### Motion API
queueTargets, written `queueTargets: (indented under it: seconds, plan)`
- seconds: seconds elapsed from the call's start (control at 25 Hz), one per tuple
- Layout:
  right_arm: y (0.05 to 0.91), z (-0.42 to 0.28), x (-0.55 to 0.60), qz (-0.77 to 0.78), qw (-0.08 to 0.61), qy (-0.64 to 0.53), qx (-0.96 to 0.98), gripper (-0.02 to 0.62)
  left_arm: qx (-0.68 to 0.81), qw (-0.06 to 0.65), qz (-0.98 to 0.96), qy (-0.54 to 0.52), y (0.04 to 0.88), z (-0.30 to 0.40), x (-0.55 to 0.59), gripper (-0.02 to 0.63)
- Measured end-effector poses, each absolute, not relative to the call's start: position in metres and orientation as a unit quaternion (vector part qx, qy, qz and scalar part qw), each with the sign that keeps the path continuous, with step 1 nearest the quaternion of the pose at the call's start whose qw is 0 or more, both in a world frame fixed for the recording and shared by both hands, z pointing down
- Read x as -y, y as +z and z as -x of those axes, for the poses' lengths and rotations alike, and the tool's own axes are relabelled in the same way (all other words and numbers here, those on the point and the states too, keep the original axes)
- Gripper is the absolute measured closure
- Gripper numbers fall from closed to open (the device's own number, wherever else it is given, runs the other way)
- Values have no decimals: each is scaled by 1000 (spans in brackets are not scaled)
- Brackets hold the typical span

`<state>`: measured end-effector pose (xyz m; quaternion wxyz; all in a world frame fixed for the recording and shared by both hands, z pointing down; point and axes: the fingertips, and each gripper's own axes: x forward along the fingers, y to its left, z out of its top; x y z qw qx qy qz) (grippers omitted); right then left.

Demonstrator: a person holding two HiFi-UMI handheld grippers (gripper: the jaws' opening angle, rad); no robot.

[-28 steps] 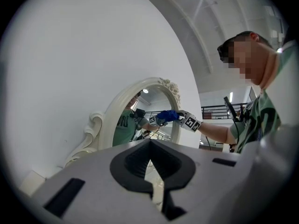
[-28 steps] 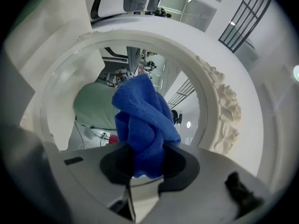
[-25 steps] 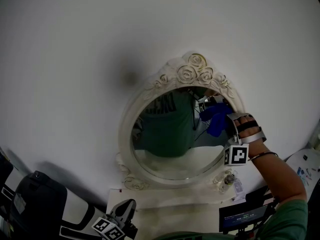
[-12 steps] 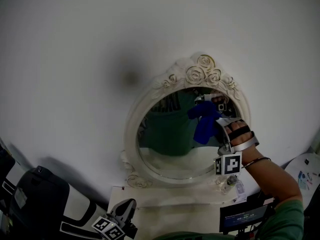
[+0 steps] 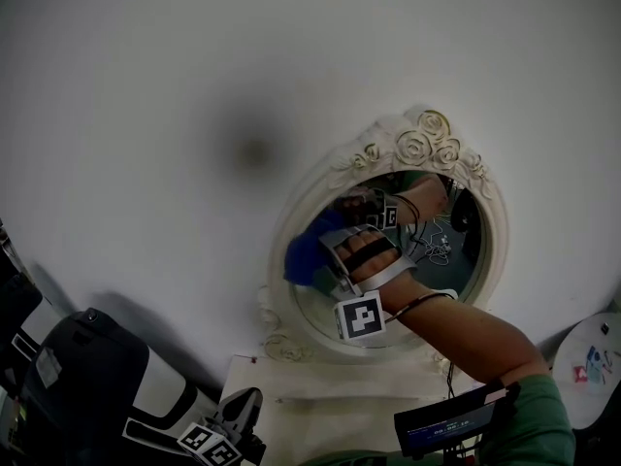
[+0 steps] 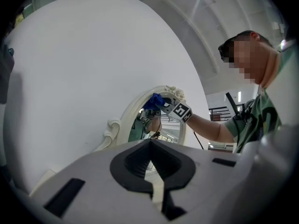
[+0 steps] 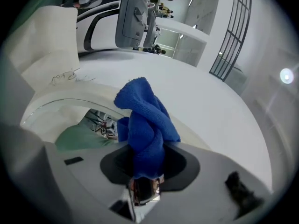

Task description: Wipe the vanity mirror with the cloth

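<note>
The right gripper [image 7: 145, 181] is clamping the blue cloth [image 7: 147, 125], which is bunching up out of its jaws. The cloth is pressing against the mirror [image 5: 466, 250] at the glass's left edge in the head view, just inside the white frame [image 5: 417, 144]. The left gripper [image 6: 152, 169] is hanging low, well apart from the mirror, its jaws together with nothing between them.

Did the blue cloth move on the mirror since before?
Yes. The blue cloth went left across the mirror: it was by the right side of the white frame, and now it sits at the left side.
</note>
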<state>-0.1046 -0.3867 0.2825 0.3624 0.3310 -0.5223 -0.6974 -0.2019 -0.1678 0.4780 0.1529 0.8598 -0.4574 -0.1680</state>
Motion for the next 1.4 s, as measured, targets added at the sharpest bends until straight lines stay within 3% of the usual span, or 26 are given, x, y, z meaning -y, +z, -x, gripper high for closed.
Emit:
queueTargets:
  seconds: [0.48, 1.4]
  plan:
    - [293, 94, 401, -330, 386, -679, 531, 488, 443, 155, -867, -169, 480, 195, 177, 600]
    - [294, -230, 402, -468, 513, -573, 434, 488, 389, 158, -896, -146, 475, 140, 206, 600]
